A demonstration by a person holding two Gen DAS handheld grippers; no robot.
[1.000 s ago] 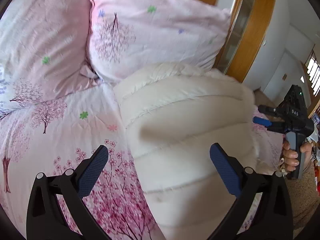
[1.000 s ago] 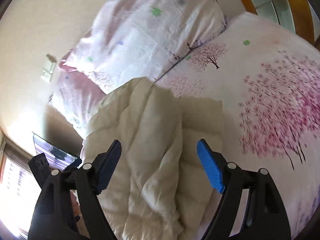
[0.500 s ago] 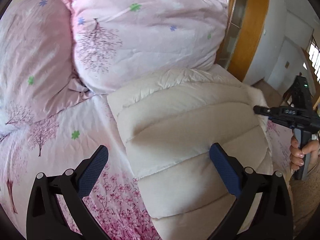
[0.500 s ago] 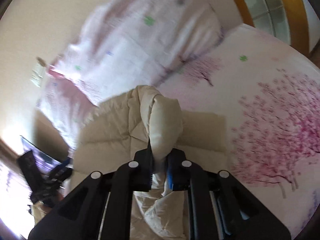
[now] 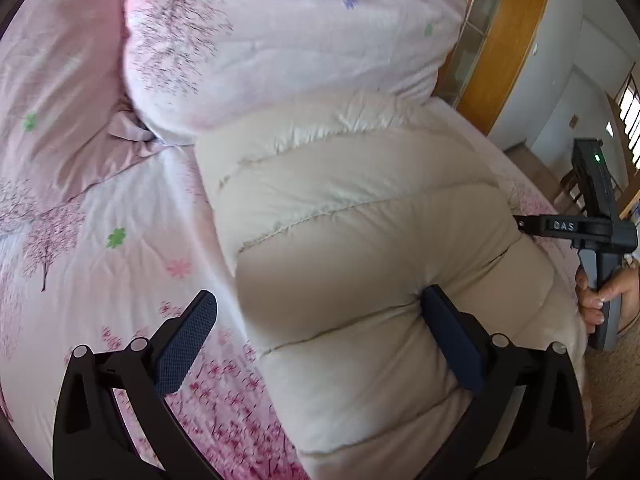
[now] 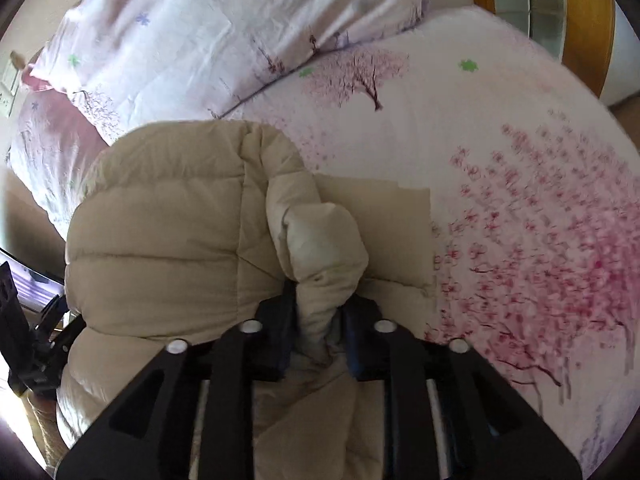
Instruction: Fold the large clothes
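A puffy cream quilted down jacket (image 6: 168, 232) lies on the pink blossom-print bedspread (image 6: 520, 160). A fold is pinched by the right gripper (image 6: 320, 332), its jaws just eased after clamping; the left gripper (image 5: 316, 336) is held wide, one pad pressing the jacket. Folding is judged underway.

Puffer jacket (image 5: 360, 248) cream-beige, plain, stitched quilt lines; bed sheet (image 5: 132, 216) pale pink-white with dark pink cherry-blossom trees plus scattered green and pink flowers, densest blossoms lower left of the left wrist view; pillow (image 5: 288, 36) upper centre, light pink, purple-grey tree print, small blue flowers; left gripper (image 5: 316, 348) black frame, dark blue textured pads; right gripper (image 6: 318, 340) black, blue pads; door frame (image 5: 504, 52) upper right, orange-brown wood.
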